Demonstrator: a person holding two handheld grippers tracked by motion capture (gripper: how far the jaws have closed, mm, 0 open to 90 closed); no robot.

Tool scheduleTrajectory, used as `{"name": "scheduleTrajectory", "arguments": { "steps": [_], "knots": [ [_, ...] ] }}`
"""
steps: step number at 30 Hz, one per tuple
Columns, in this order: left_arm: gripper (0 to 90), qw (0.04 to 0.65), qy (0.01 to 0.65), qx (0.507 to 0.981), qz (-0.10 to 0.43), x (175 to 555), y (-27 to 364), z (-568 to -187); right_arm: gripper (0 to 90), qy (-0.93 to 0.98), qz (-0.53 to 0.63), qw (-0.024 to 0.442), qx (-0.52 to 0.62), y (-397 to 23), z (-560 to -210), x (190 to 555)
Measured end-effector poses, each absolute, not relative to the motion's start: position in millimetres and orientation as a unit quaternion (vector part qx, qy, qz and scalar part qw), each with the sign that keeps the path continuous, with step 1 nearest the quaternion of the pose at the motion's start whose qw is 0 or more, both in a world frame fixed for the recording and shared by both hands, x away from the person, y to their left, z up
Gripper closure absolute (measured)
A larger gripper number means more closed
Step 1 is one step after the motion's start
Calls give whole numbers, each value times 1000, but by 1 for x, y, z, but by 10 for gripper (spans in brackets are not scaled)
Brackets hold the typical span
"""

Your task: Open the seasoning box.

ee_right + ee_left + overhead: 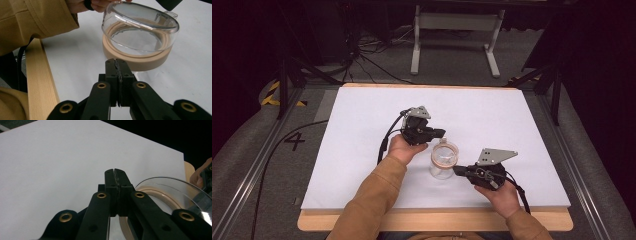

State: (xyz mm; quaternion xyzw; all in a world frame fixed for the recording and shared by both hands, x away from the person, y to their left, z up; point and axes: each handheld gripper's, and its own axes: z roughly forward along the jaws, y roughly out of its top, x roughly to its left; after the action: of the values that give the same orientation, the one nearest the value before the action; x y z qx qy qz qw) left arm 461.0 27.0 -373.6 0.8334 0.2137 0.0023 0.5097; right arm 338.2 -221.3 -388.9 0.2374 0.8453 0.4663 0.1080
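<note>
White matte table (362,150) bears round clear lid (444,159).

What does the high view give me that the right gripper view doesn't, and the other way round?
High view: both grippers flanking the clear jar, left gripper behind it, right gripper beside it, plus the floor beyond the white table. Right gripper view: the jar's beige ring base close up, and its own fingers pressed together, empty. Both: jar, table, tan sleeve.

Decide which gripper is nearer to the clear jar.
Too close to call. The left gripper sits by the clear jar's far rim; the right gripper sits by its near side. Both are shut and empty.
</note>
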Motion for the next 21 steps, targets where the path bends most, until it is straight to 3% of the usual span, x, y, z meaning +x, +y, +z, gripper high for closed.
{"name": "scheduleTrajectory", "arguments": {
  "steps": [8, 21],
  "knots": [
    [898, 510, 214, 833, 1, 461, 27, -374, 889, 828, 494, 69, 256, -224, -392, 348],
    [898, 510, 214, 833, 2, 461, 27, -374, 890, 808, 522, 54, 266, -229, -391, 351]
  ]
}}
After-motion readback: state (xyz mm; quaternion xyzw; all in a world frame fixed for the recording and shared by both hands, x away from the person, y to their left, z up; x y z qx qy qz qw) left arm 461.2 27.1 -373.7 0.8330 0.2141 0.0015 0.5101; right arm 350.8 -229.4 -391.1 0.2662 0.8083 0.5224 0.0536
